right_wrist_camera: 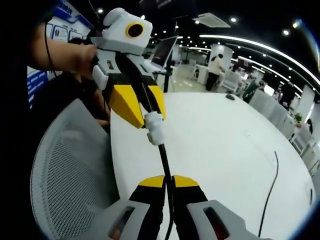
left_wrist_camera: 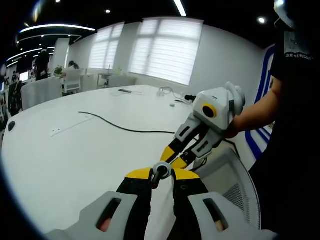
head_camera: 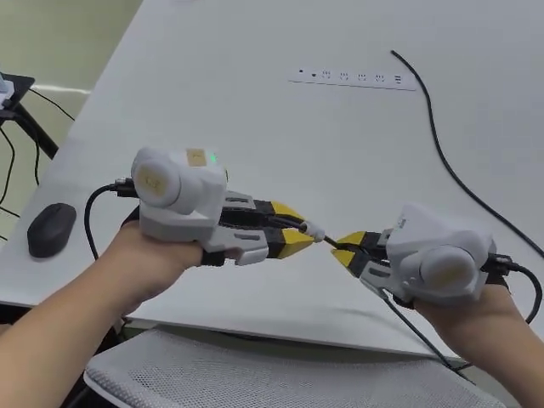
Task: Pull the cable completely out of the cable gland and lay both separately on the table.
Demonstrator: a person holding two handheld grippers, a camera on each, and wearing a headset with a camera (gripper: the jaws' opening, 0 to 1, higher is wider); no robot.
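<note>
One cable gland (right_wrist_camera: pixel 155 129) in left gripper (right_wrist_camera: pixel 151 120).

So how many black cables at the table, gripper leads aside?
2. One black cable runs from the white cable gland in the left gripper to the right gripper; one black cord lies on the white table. More may be hidden.
</note>
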